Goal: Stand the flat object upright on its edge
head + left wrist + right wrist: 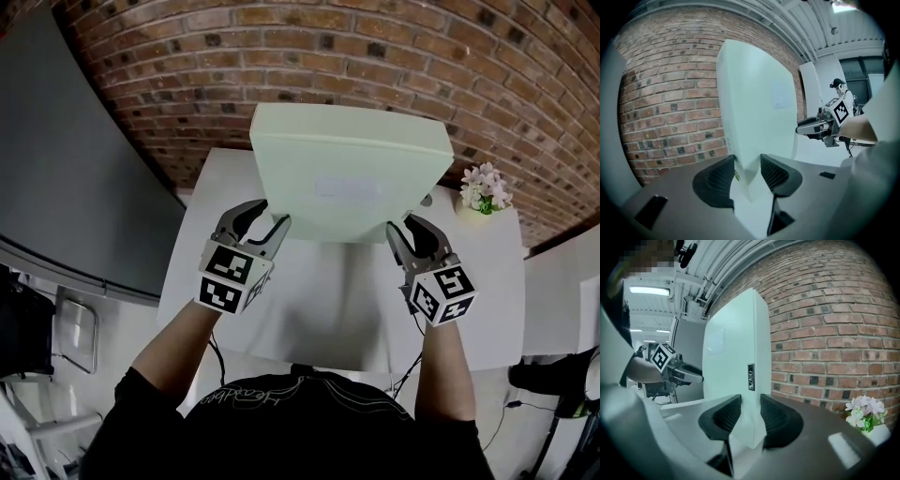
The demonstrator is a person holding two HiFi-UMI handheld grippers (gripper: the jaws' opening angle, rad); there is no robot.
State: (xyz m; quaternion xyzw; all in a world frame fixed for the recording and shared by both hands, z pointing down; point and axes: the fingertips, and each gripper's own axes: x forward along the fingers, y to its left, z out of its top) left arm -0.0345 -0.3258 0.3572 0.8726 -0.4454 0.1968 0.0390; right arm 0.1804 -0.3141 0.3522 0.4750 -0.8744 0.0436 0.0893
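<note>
Pale-green flat box (352, 169) is upright at the white table (309, 309). The left gripper (270, 217) and right gripper (405, 227) each clamp a lower corner. Settling and releasing it likely remain.

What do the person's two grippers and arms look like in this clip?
Both the left gripper and right gripper have grey jaws lined with black ribbed pads, and each carries a white cube printed with black square markers. The person wears a black short-sleeved shirt with faint lettering; forearms are bare.
</note>
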